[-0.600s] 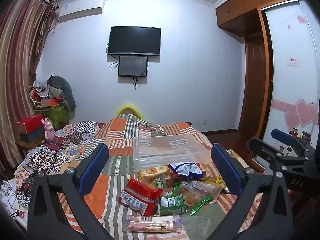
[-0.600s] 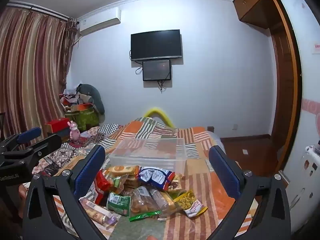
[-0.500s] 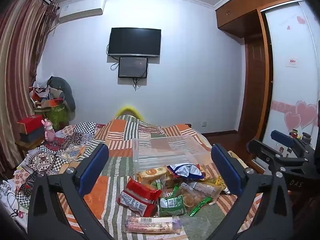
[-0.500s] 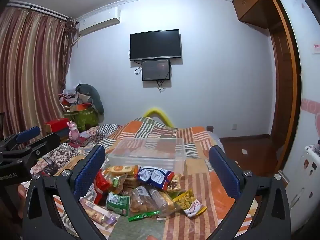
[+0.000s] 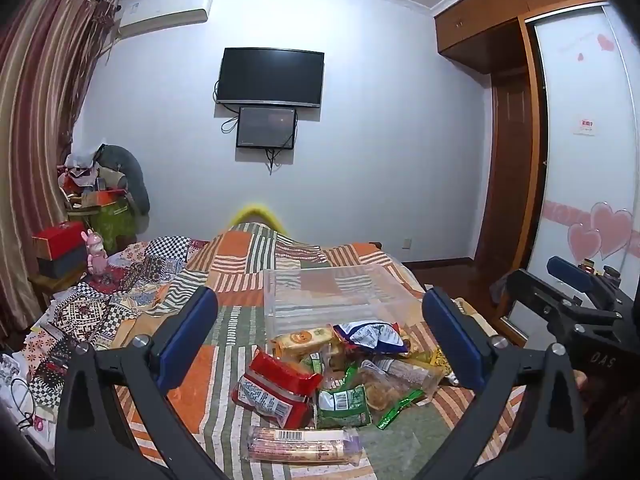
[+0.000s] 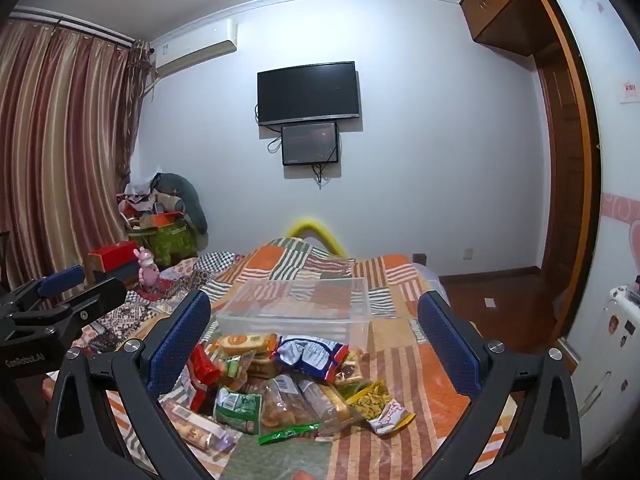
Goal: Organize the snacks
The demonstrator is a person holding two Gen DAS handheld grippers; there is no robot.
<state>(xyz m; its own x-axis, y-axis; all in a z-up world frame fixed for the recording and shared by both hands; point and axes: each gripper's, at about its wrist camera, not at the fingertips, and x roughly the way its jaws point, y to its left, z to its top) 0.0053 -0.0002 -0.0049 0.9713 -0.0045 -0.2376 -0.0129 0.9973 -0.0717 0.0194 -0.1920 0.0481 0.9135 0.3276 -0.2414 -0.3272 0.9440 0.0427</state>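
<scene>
Two handheld grippers hung over a bed (image 5: 240,288) covered with a patchwork quilt, both with jaws spread wide and nothing between their blue pads. The left gripper (image 5: 320,336) and the right gripper (image 6: 314,328) each pointed slightly downward at a heap of packaged snacks (image 5: 340,376) that lay on the quilt at the near end of the bed. Neither gripper touched any packet.

In the left wrist view, a red packet (image 5: 276,392) sat at the left of the heap, a green packet (image 5: 342,402) just beside it, and a long barcoded roll of biscuits (image 5: 300,444) lay nearest the camera. A blue-and-white bag (image 5: 370,334) rested on top toward the back, next to a yellow-orange pack (image 5: 302,338). In the right wrist view, a yellow bag of snacks (image 6: 374,396) lay at the heap's right edge, and a green stick wrapper (image 6: 288,436) at the front.

A clear plastic bin (image 5: 332,296), which held no snacks, stood on the quilt just behind the heap, touching or nearly touching its far side.

On the far wall hung a dark television (image 6: 308,92) with a smaller screen (image 6: 310,144) below it, and an air conditioner (image 6: 196,46) near the striped curtains (image 6: 60,152). A pink toy rabbit (image 6: 146,270) stood at the left side of the bed.
</scene>
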